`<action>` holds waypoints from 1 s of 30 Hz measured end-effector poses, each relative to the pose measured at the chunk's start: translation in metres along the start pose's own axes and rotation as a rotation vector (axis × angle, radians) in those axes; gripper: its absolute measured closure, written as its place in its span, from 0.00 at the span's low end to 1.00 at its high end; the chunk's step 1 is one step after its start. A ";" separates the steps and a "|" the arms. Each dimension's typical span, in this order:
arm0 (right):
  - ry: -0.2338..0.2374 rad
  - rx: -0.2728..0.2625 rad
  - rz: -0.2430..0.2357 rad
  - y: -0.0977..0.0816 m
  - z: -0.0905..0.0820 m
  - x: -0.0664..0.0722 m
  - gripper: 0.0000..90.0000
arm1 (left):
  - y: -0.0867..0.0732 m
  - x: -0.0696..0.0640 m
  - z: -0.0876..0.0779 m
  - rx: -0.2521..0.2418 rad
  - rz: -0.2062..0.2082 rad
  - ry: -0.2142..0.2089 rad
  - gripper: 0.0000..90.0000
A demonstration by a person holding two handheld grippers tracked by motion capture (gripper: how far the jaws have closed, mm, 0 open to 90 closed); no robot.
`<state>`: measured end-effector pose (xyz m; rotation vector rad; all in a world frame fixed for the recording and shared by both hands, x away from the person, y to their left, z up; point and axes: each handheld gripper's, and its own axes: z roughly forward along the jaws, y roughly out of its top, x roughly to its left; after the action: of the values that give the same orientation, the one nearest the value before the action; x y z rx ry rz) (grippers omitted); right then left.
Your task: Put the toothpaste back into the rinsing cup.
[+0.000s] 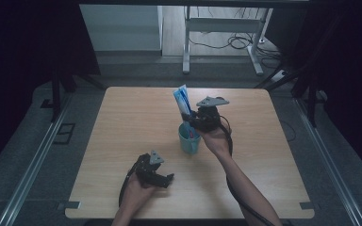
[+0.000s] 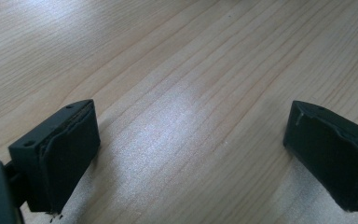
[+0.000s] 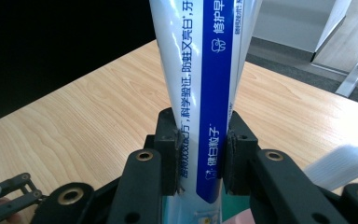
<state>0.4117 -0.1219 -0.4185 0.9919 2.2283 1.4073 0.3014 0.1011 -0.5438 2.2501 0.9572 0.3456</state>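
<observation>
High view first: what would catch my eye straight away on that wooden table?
The white-and-blue toothpaste tube stands out, clamped upright between the black jaws of the right gripper just above a small teal plastic cup at the middle of the pale wooden table. Nearer the front edge, the left gripper rests low with jaws wide open and nothing between them.

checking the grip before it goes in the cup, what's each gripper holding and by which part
The right gripper clamps the toothpaste tube across its lower body, above the cup. The left gripper holds nothing; its jaws stand open over the table.
</observation>
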 end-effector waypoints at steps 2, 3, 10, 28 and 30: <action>0.001 0.001 0.004 -0.003 0.002 0.000 0.79 | 0.000 0.000 0.000 0.000 0.000 0.000 0.04; -0.001 0.002 0.006 -0.005 0.003 0.000 0.79 | 0.000 0.000 0.000 0.000 0.000 0.000 0.04; -0.009 0.012 0.012 -0.018 0.011 0.000 0.79 | 0.000 0.000 0.000 0.000 -0.004 -0.001 0.04; -0.027 0.020 -0.008 -0.032 0.021 0.002 0.77 | 0.000 0.000 0.000 0.000 -0.004 -0.001 0.04; -0.025 0.023 -0.009 -0.032 0.022 0.003 0.77 | 0.000 0.000 0.000 -0.001 -0.004 -0.001 0.04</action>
<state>0.4105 -0.1145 -0.4564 1.0000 2.2332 1.3613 0.3012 0.1009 -0.5438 2.2470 0.9614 0.3428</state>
